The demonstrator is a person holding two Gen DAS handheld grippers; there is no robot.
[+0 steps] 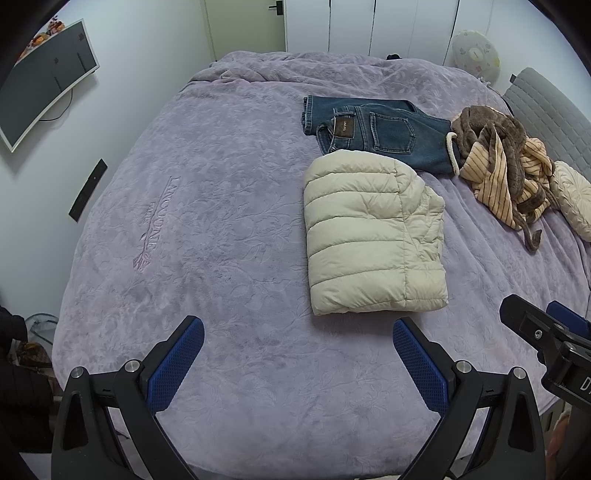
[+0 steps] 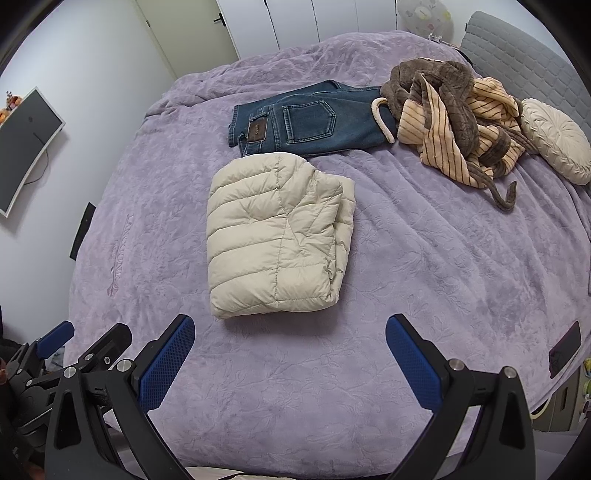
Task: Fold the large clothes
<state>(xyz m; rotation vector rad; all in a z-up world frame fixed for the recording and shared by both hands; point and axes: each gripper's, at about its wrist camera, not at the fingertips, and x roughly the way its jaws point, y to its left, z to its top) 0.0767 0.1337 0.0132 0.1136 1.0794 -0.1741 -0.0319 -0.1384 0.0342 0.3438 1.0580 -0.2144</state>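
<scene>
Purple blanket [image 1: 221, 206] covers bed. Folded cream puffer jacket [image 2: 275, 232] lies mid-bed, folded jeans [image 2: 306, 120] touching behind, crumpled striped robe [image 2: 454, 122] beside jeans. Left gripper [image 1: 298, 352], right gripper [image 2: 290, 350] hover spread wide, empty. Right view alone shows dark phone [image 2: 563, 349] near blanket edge.

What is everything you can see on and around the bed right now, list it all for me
bed blanket: one, purple, covers the whole bed
puffer jacket: one, cream, folded, middle of the bed
jeans: one pair, dark blue, folded, just beyond the jacket
robe: one, brown with peach stripes, crumpled heap right of the jeans
round cushion: one, cream, far right by the grey headboard
monitor: one, dark screen, on the left wall
wardrobe doors: white, behind the bed
left hand-held gripper: one, black with blue pads, open, empty, above the near bed edge
right hand-held gripper: one, same colours, open, empty, beside the left one
</scene>
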